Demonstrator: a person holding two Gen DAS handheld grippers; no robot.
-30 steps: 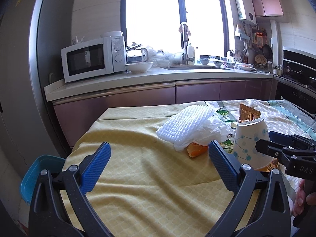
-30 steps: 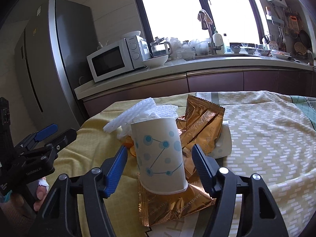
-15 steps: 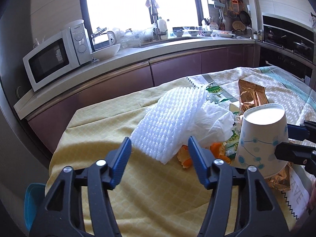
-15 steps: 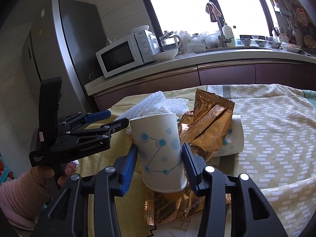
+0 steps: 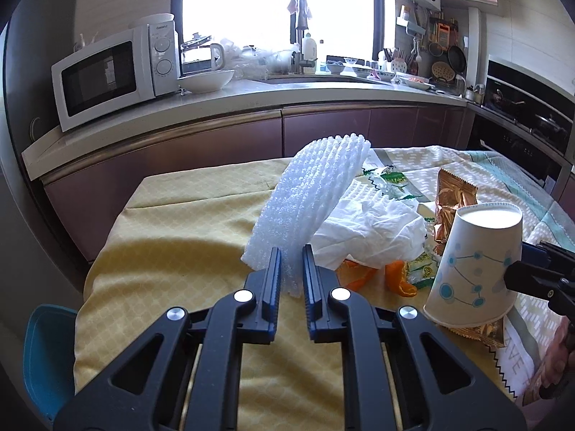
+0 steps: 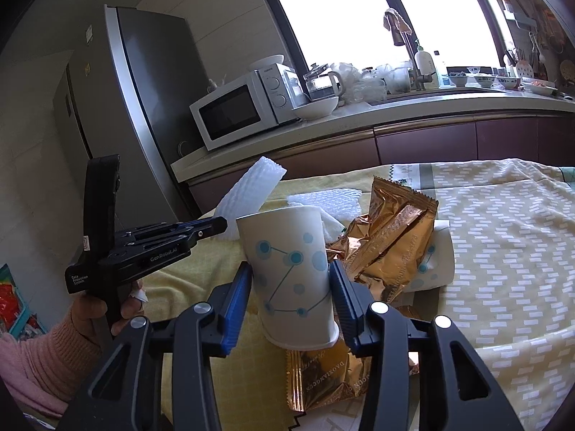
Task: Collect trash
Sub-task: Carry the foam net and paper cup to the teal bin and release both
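Kitchen w/ a cloth-covered table (image 5: pixel 201 222) mid-frame, counter, microwave (image 5: pixel 115 79) upper left, sink under the window.

What's changed: a sec ago both tongs were spread wide and short of the pile. Now the left gripper (image 5: pixel 291 273) is pinched together on the near corner of the white foam net (image 5: pixel 309 194), which has tipped up from lying flat to standing on edge, center of the left view. The right gripper (image 6: pixel 291 287), bottom center of its view, has closed in on the upside-down paper cup (image 6: pixel 291 273), pads touching both sides; cup leans slightly. So two pieces look secured at once; lifting to a bin seems next. No bin identifiable for sure; the blue thing (image 5: pixel 46 359) at lower left could be one, can't tell.

Count: 1 foam net in the grip, a 2nd foam sheet (image 6: pixel 330 197) flat behind the cup; 1 cup held plus 1 more cup (image 6: pixel 435 255) lying under the wrappers; 2 gold wrappers (image 6: pixel 391 237); 1 crumpled tissue (image 5: pixel 373 230); orange peel (image 5: pixel 399 280), approx 2 bits; green-white wrappers (image 5: pixel 388 179), 2 or so.
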